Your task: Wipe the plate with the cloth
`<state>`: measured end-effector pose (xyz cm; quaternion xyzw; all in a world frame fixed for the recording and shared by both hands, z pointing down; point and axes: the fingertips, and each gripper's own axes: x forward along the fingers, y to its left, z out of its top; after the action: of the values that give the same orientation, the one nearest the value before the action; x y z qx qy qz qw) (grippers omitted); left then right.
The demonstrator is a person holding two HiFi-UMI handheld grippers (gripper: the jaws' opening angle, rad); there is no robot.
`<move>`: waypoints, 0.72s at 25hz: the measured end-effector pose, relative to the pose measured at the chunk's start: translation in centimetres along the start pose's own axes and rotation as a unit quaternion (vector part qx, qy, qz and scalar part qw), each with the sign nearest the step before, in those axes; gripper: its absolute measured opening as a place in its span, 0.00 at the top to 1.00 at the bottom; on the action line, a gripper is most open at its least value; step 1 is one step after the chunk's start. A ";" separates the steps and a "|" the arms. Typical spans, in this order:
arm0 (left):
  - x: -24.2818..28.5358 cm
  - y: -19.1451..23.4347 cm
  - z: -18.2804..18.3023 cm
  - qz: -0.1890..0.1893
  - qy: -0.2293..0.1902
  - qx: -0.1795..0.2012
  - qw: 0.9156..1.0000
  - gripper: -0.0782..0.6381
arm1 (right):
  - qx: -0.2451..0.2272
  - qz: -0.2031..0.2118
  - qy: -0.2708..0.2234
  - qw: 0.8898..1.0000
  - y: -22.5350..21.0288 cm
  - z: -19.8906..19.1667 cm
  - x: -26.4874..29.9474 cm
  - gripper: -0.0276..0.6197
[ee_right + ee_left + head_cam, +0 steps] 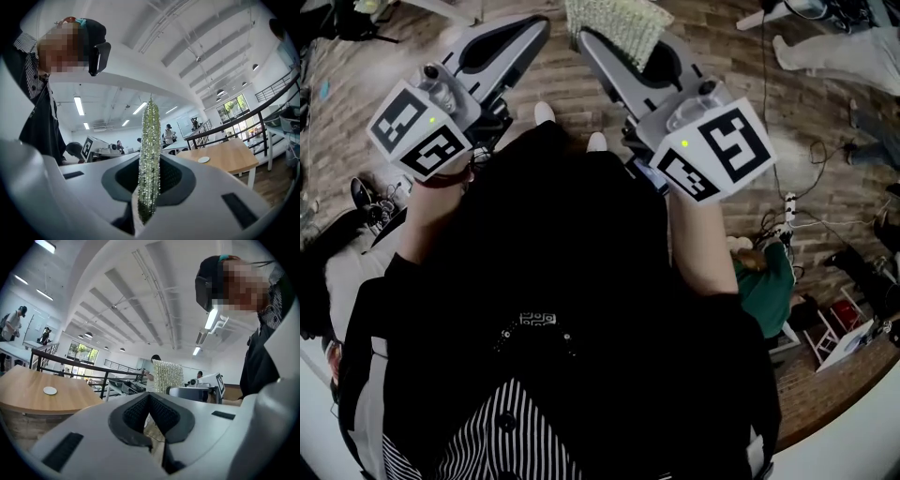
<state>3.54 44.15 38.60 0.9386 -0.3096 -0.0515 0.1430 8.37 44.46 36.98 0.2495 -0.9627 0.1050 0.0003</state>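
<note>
**Q:** Wood, pale and rounded at its edge: is that the worktop [28, 397] for the job?

**A:** Probably. It is the largest object in either gripper view and stands well apart from both claws. The one thing on it is a small white disc [49, 390], most likely the plate, though it is too small to be sure. The right gripper view shows the same disc [203, 160] far off on the same worktop [229, 164].

**Q:** And the claws?

**A:** Both are held up near the person's chest, over the plank floor [581, 94] rather than over the worktop. The left claw [150, 405] has its tips pressed together with nothing between them. The right claw [149, 180] pinches the cloth [150, 140], a nubbly green piece standing on edge and rising well above the jaws.

**Q:** What could go wrong from here?

**A:** There are three risks.
- **Loose cloth:** Most of the cloth hangs free of the grip, so it may flop or fold on the way over. It would then meet the plate bunched up, or drag out of the pinch during wiping.
- **Unheld plate:** The left claw holds nothing, so an unsteadied plate may skate across the smooth wood under the wiping pressure.
- **Busy room:** Other people stand about in the background, so the approach needs care.
</note>
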 end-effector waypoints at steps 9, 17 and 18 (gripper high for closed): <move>-2.8 6.2 7.7 -0.036 -0.013 0.023 0.999 0.89 | 0.004 -0.024 0.006 1.000 1.0 4.5 8.9 0.86; -9.8 15.5 16.6 -0.060 -0.032 0.024 0.997 0.89 | -0.011 -0.018 0.029 0.999 3.4 10.6 22.8 0.86; -10.6 15.3 17.5 -0.060 -0.031 0.021 0.997 0.89 | -0.011 -0.023 0.030 0.999 4.4 11.5 23.1 0.86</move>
<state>-16.91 34.57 26.55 0.9563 -0.2579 -0.0823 0.1103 -13.36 34.85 26.09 0.2680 -0.9574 0.1019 0.0344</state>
